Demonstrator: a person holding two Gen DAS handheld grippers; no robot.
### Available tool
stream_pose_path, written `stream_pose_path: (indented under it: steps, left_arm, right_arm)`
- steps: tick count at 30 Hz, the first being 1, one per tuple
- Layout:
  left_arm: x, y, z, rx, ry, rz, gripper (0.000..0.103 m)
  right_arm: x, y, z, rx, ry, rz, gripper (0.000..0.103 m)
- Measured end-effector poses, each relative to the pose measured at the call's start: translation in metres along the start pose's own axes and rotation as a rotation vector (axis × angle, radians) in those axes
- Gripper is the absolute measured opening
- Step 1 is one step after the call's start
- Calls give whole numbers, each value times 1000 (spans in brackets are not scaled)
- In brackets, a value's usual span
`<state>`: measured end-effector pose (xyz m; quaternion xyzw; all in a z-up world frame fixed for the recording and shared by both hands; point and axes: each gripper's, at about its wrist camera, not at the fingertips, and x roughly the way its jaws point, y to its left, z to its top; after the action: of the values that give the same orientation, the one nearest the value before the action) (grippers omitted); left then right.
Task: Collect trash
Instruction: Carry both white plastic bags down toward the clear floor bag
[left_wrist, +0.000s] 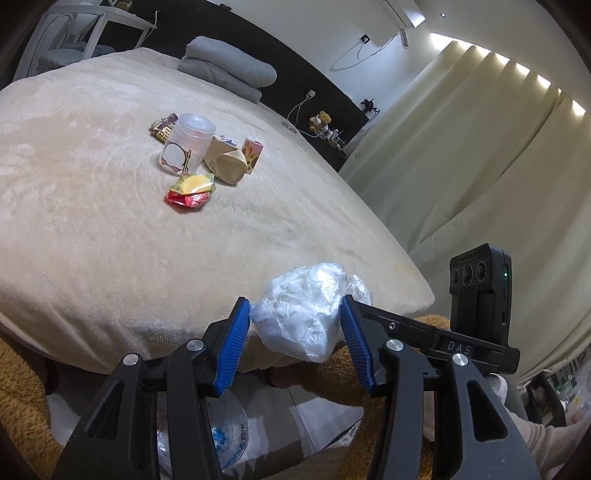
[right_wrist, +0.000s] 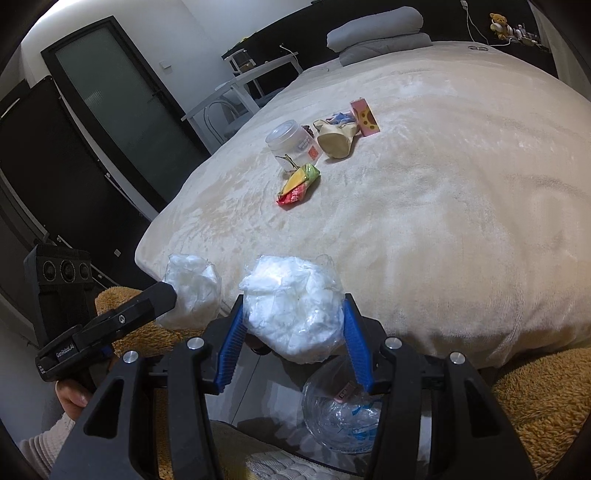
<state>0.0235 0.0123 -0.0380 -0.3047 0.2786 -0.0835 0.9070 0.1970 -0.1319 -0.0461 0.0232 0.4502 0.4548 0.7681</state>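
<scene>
My left gripper is shut on a crumpled clear plastic wad, held off the near edge of the bed. My right gripper is shut on a second crumpled plastic wad. The left gripper's wad also shows in the right wrist view. Below the grippers a clear plastic bag lies open on the floor. On the bed lie a red-yellow snack wrapper, a clear lidded cup, a beige paper bag, a pink carton and a brown wrapper.
The bed has a cream blanket with grey pillows at its head. A brown fuzzy blanket lies at the bed's foot. A dark door and a white desk stand on the left, curtains on the right.
</scene>
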Motion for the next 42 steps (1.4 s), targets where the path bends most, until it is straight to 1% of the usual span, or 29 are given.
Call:
stream_pose_path:
  steps: [11, 21, 24, 34, 36, 42]
  left_arm:
    - [10, 4, -26, -35, 92, 43, 49]
    - [28, 11, -49, -65, 194, 116, 49]
    - [37, 14, -55, -63, 238, 150, 49]
    - [63, 36, -67, -122, 371, 242, 49]
    - [68, 39, -69, -133, 393, 251, 49]
    - [78, 46, -79, -148, 459, 289, 49]
  right_arm:
    - [11, -7, -26, 31, 99, 0, 51]
    - [30, -13, -42, 75, 195, -24, 51]
    - [38, -16, -46, 85, 237, -50, 51]
    - [66, -34, -56, 166, 364, -98, 51]
    - [72, -36, -57, 181, 393, -107, 51]
    - [82, -40, -61, 211, 436, -134, 51]
